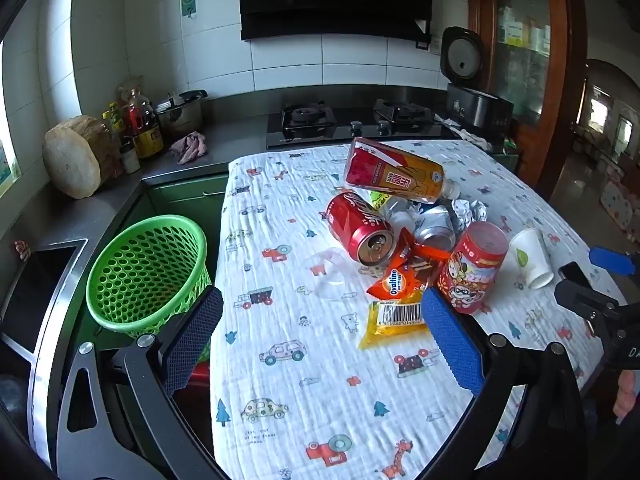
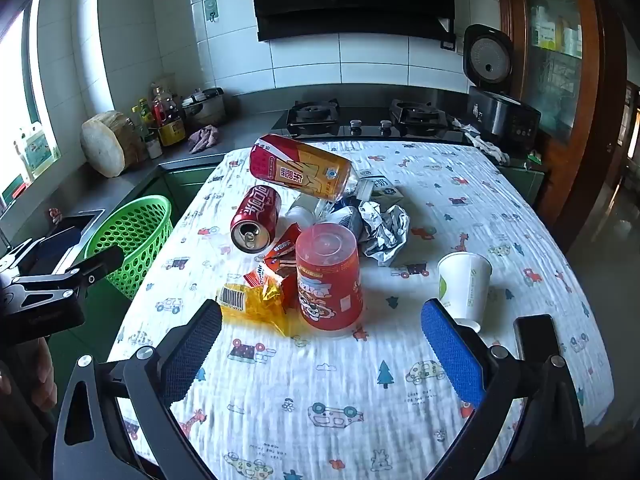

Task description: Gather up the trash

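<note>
1. Ahead of the left gripper (image 1: 322, 332), only its own view shows a clear plastic cup (image 1: 329, 272) lying left of the red cola can (image 1: 360, 226); the right wrist view alone shows a milk carton (image 2: 382, 192) behind the crumpled foil (image 2: 386, 230)
2. Left of both grippers a green basket (image 1: 146, 272) stands off the table's edge; the trash pile sits on a cartoon-print cloth (image 1: 288, 360), with a tea bottle (image 1: 394, 172) on top, and a gas hob (image 1: 352, 120) behind
3. Both grippers tilt downward, jaws spread wide and empty; the right gripper (image 2: 320, 340) has the upturned red cup (image 2: 328, 276) just ahead and a white paper cup (image 2: 464, 286) at its right finger
</note>
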Demonstrator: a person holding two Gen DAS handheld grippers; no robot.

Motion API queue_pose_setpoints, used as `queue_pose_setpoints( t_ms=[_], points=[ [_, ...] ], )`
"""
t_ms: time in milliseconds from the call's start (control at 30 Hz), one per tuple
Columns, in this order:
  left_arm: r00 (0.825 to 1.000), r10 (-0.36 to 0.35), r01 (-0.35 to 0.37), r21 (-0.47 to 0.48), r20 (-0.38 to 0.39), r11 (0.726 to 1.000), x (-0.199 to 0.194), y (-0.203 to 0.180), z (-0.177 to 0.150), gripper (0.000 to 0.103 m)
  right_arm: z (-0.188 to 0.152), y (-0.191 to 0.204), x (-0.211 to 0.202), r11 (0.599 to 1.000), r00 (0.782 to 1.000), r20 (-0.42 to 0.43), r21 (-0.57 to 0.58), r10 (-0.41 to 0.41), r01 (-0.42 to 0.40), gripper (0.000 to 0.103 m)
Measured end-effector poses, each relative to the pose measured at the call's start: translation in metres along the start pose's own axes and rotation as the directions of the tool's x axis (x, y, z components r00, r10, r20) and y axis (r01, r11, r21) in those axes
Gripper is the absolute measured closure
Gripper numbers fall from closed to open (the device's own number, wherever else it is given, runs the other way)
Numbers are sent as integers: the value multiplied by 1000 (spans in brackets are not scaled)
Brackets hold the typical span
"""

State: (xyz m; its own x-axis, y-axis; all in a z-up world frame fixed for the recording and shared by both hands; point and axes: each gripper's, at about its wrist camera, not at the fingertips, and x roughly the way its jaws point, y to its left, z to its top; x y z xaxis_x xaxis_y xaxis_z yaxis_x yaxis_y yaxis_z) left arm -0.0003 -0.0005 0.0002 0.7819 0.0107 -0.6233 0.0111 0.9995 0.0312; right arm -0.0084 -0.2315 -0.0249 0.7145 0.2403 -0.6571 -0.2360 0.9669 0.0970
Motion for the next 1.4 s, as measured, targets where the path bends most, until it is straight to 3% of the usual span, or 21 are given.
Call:
queue_pose_setpoints(
  t_ms=[233,1400],
  points=[
    [1000,30,-30,1,3,1000,-2,-5,1,5,2,1,0,1000,1000,4,0,6,-6,6],
    [1000,19,-21,-57,-25,998,14,14,3,5,3,5,13,1000,1000,-10,-6,15,-15,6]
  ],
)
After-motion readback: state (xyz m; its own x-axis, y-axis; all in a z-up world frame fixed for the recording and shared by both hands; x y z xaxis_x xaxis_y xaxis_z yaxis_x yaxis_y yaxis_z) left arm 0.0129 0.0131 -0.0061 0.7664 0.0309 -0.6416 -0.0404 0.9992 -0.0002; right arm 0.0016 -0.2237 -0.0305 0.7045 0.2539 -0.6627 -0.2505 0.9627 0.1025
